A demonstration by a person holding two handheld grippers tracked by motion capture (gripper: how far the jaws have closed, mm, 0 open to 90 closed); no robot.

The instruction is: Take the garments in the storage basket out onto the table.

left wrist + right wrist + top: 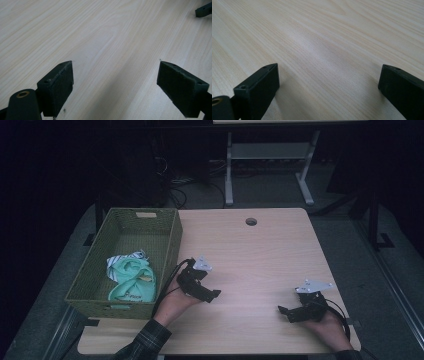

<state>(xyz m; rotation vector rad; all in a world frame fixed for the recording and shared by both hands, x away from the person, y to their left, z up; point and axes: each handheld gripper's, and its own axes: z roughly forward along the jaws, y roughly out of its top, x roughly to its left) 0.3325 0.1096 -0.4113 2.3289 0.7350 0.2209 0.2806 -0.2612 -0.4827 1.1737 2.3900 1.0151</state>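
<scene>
Near the counter's (260, 255) front edge my left fingers (212, 295) and right fingers (282, 310) rest spread wide, holding nothing; the mint-green cloth (132, 280) and a striped one already lie in the green woven basket (165, 250) at the left edge, so the tidying looks finished

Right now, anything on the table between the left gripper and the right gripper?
No. In the high view only bare table lies between left gripper and right gripper.
</scene>
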